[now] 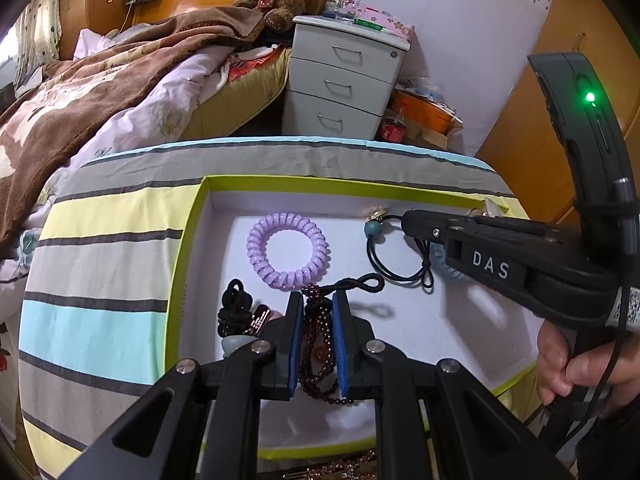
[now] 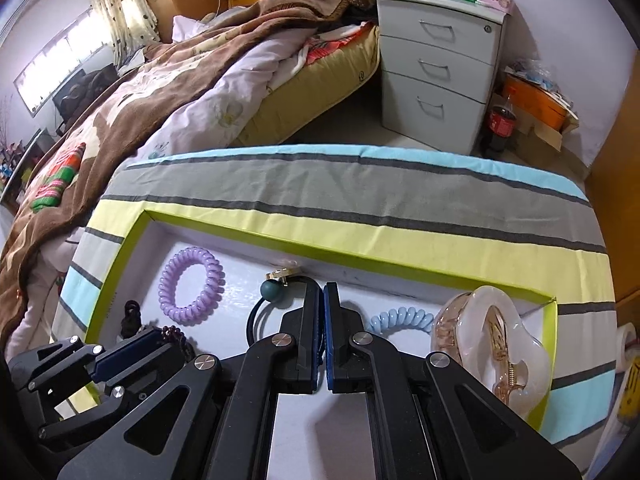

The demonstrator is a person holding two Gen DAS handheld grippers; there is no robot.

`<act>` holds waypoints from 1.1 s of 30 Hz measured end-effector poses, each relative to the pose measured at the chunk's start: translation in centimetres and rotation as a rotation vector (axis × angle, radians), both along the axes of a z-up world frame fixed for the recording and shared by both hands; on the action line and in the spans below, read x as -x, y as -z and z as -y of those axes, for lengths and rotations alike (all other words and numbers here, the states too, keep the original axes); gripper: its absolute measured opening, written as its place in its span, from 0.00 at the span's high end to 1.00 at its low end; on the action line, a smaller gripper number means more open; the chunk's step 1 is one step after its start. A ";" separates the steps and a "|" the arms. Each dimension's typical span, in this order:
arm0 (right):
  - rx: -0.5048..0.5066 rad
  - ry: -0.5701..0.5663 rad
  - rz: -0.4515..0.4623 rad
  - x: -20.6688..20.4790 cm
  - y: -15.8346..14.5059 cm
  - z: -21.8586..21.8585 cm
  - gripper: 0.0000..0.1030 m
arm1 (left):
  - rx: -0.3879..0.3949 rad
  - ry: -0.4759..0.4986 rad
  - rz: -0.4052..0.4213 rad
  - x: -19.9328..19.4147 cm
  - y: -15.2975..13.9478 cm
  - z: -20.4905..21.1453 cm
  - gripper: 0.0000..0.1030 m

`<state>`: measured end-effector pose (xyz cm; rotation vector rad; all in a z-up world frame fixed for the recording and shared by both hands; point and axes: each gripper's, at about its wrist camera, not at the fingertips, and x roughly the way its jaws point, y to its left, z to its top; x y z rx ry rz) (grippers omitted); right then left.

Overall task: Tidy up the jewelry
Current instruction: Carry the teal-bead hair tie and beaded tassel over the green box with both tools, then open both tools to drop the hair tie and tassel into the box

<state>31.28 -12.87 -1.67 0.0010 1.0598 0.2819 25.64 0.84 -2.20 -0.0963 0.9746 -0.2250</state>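
Striped cloth covers the surface where a shallow white tray with a lime-green rim sits. My left claw is clamped on a strand of dark garnet beads hanging into the tray, just in front of the lilac spiral hair tie. My right claw pinches the thin black elastic cord beside its teal bead. A glossy translucent hair clip lies at the tray's right corner.
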 end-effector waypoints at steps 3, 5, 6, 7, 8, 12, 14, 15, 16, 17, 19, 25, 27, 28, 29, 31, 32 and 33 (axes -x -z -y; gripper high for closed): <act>0.003 0.009 -0.007 -0.2 0.3 0.1 0.98 | 0.009 -0.014 -0.014 -0.2 0.3 0.0 0.85; -0.003 0.009 -0.009 -0.2 0.4 0.1 0.98 | 0.018 -0.024 -0.016 -0.3 0.2 0.0 0.84; -0.002 0.010 -0.007 -0.2 0.4 0.1 0.98 | 0.017 -0.024 -0.017 -0.4 0.2 0.0 0.84; 0.002 0.012 -0.005 -0.1 0.4 0.2 0.98 | 0.015 -0.022 -0.021 -0.4 0.3 0.1 0.83; 0.006 0.013 -0.003 -0.1 0.4 0.1 0.98 | 0.014 -0.024 -0.024 -0.5 0.4 0.0 0.82; 0.016 0.015 0.004 0.0 0.5 0.1 0.97 | 0.009 -0.031 -0.030 -0.7 0.4 0.0 0.79; 0.010 0.018 0.002 0.0 0.4 0.2 0.94 | 0.007 -0.027 -0.032 -0.7 0.4 0.1 0.78; 0.009 0.019 0.001 0.0 0.4 0.2 0.94 | 0.006 -0.027 -0.033 -0.6 0.5 0.1 0.77; 0.008 0.019 0.001 0.0 0.4 0.2 0.93 | 0.005 -0.027 -0.033 -0.6 0.4 0.1 0.75; 0.007 0.019 0.003 0.0 0.4 0.2 0.91 | 0.002 -0.028 -0.034 -0.6 0.4 0.1 0.72; 0.003 0.022 0.004 0.1 0.3 0.3 0.88 | 0.001 -0.032 -0.034 -0.6 0.4 0.0 0.66; -0.014 0.029 0.021 0.9 -0.5 0.4 0.87 | 0.009 -0.030 -0.018 -0.1 -0.3 0.0 0.59; -0.018 0.031 0.031 1.3 -0.9 0.5 0.86 | 0.010 -0.023 -0.011 0.2 -0.7 0.2 0.57; -0.021 0.031 0.038 1.6 -1.2 0.6 0.85 | 0.008 -0.023 -0.008 0.4 -0.9 0.2 0.55; -0.024 0.031 0.046 1.9 -1.4 0.7 0.84 | 0.003 -0.026 -0.006 0.7 -1.1 0.2 0.55; -0.037 0.032 0.058 2.7 -2.0 0.9 0.83 | 0.005 -0.025 0.008 1.2 -1.5 0.2 0.51; -0.042 0.029 0.060 3.0 -2.2 0.9 0.83 | 0.005 -0.026 0.013 1.5 -1.7 0.1 0.50; -0.049 0.026 0.064 3.3 -2.4 0.9 0.83 | 0.005 -0.026 0.016 1.7 -1.9 0.1 0.50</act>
